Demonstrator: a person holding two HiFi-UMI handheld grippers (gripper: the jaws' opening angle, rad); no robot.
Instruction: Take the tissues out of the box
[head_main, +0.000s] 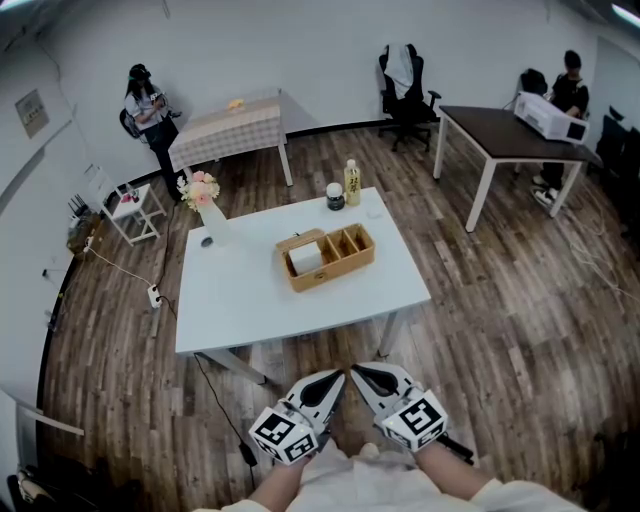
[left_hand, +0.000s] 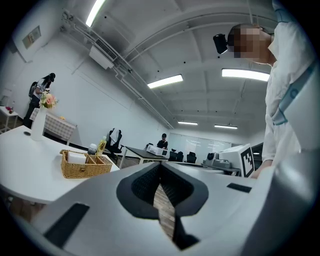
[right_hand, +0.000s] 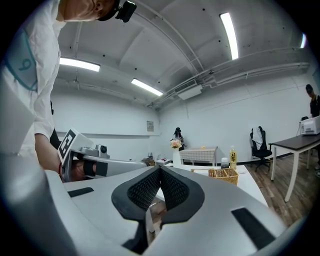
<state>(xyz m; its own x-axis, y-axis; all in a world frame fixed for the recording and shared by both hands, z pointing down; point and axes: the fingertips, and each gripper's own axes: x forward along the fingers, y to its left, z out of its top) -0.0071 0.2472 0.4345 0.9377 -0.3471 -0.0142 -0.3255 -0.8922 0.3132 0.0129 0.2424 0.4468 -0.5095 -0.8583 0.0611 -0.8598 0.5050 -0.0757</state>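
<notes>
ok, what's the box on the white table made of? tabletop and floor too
Box: looks like woven wicker or rattan, tan and matte. The side walls show a basket weave.
Tabletop: smooth white, probably laminate or painted board. It has an even, soft sheen with no grain.
Floor: brown wood-look planks with visible grain and seams. Can't tell if it's real wood or vinyl.

My left gripper (head_main: 333, 381) and right gripper (head_main: 360, 373) sit level, side by side, tips nearly meeting; fingers (right_hand: 144, 192) closed on both, empty.
</notes>
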